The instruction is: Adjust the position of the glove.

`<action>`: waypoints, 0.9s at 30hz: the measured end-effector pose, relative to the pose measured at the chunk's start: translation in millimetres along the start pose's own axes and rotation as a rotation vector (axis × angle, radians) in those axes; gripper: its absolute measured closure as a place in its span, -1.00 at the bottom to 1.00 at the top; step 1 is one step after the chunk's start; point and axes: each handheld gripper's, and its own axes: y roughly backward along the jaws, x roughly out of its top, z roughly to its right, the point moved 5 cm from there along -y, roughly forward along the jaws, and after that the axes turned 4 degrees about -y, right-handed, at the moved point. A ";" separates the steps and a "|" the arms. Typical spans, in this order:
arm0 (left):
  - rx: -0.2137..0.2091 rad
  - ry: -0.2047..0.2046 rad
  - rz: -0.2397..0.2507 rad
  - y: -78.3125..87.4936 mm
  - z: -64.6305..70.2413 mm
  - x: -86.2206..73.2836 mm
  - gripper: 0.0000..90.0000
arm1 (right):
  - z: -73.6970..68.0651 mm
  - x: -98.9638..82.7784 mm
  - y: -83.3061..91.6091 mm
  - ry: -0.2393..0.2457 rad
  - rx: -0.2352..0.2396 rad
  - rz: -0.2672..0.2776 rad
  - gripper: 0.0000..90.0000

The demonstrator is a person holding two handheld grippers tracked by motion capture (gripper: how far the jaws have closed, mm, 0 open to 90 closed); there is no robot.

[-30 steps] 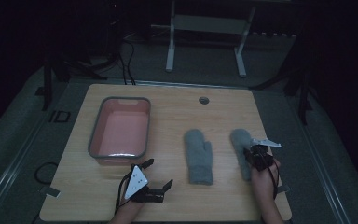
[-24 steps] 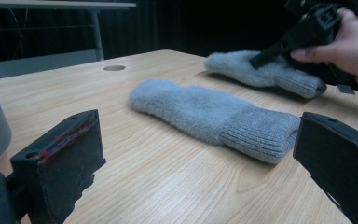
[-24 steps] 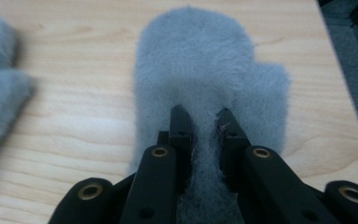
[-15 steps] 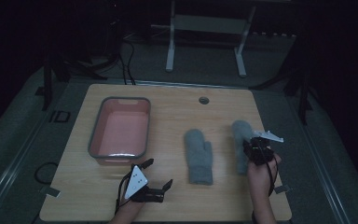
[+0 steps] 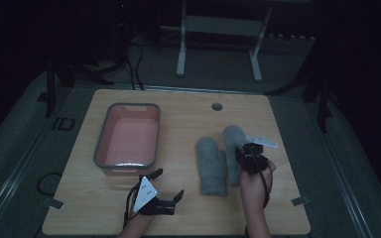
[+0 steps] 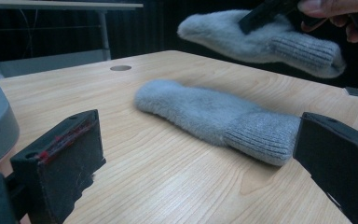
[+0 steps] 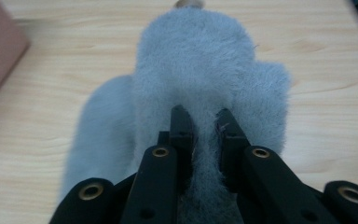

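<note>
Mitten (image 7: 205, 74) is pinched in the right gripper (image 7: 204, 135) and lifted clear of the worktop (image 5: 188, 114), per the left gripper view. Fingers (image 7: 181, 126) bite a narrow fold of fleece near mid-body, not the cuff.

Risks, near to far:
- Left gripper (image 5: 166, 186) sits at the near edge, fingers spread wide, holding nothing. No support if the right grip fails.
- Grip is on pile only. Fleece compresses, so a fast swing could pull the fold out and drop the mitten.
- Second mitten (image 5: 212, 166) lies flat just beside and under the lifted one. A low carry would drag the hanging cuff across it and shift it.
- Pink tray (image 5: 127, 141) is well apart to the left, likely the target. The rim could catch a sagging end if it's carried low.
</note>
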 end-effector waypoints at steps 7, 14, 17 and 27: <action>0.002 0.012 0.000 0.9 -1.1 -0.2 -0.96 | -40.2 -3.5 -5.8 0.013 0.029 -0.014 0.80; -0.004 0.011 0.000 1.0 -1.1 -0.2 -0.96 | -62.2 -14.1 -17.5 -0.002 0.037 -0.053 0.80; -0.005 0.018 -0.003 0.7 -1.6 -0.3 -0.96 | -63.8 -23.9 -28.0 -0.003 0.034 -0.082 0.79; -0.009 0.021 -0.007 0.4 -1.8 -0.3 -0.96 | -62.7 -44.4 -51.8 0.011 0.075 -0.152 0.41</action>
